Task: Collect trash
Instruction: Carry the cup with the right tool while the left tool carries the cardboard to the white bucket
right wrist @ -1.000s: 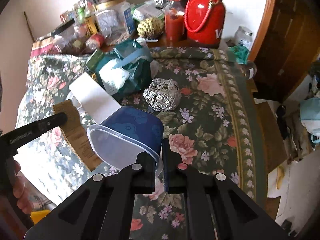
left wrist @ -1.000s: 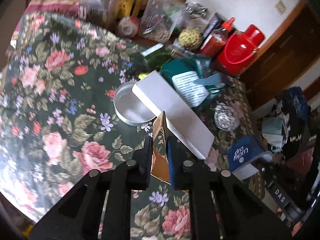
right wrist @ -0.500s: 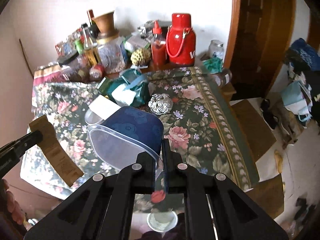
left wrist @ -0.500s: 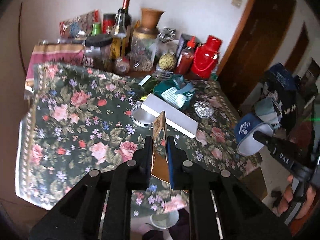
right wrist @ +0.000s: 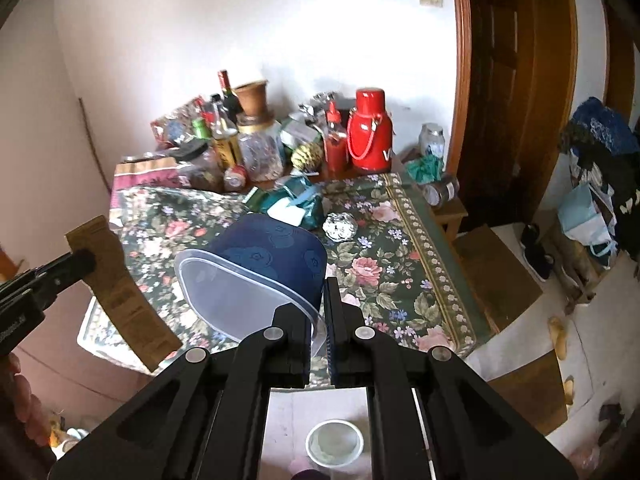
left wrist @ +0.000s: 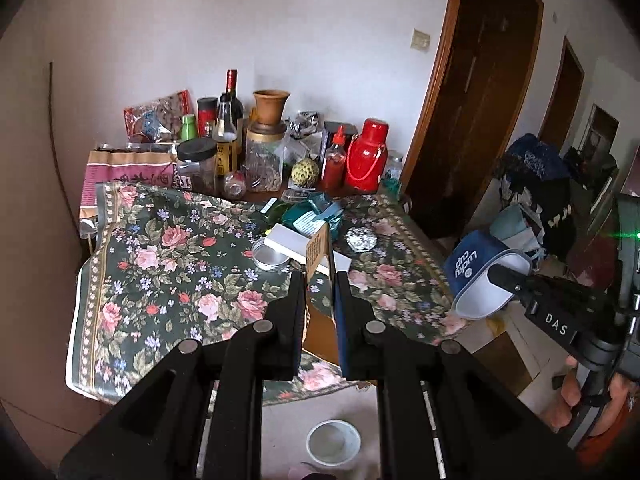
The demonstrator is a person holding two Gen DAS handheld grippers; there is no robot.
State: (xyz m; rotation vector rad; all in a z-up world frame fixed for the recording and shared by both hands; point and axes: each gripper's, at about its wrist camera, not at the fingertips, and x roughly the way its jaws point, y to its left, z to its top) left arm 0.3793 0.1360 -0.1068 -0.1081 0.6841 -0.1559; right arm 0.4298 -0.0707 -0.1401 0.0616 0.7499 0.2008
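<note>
At the bottom centre of the left wrist view, the left claw (left wrist: pixel 320 292) is clamped narrow on a flat brown cardboard piece (left wrist: pixel 318 246), which stands on edge between the pads and rises toward the middle of the frame. In the right wrist view the same cardboard (right wrist: pixel 120 292) shows at the left edge, tilted, pinched by the black tips of that claw.

The right claw (right wrist: pixel 319 320), bottom centre of its own view, is closed tight on the clear rim of a dark blue plastic cup (right wrist: pixel 256 272), whose mouth faces the camera. In the left wrist view that cup (left wrist: pixel 480 268) sits at the right edge, white lettering on its side, with the right claw's black body and a person's hand (left wrist: pixel 576 400) below it at lower right.

Under both claws, at the bottom edge, a small white bowl (left wrist: pixel 333 442) lies on the floor.

Further off, mid-frame, the tabletop (left wrist: pixel 160 264) wears a dark floral cloth. On it lie a round metal lid (left wrist: pixel 270 258), just beside a white flat box (left wrist: pixel 288 240), a teal bag (left wrist: pixel 312 218) behind the box, and a crumpled foil ball (left wrist: pixel 360 239) to the right.

Against the back wall in the upper middle stand bottles, jars, a terracotta pot (left wrist: pixel 271 106) and a red flask (left wrist: pixel 366 156). A brown wooden door (left wrist: pixel 480 100) fills the upper right.
</note>
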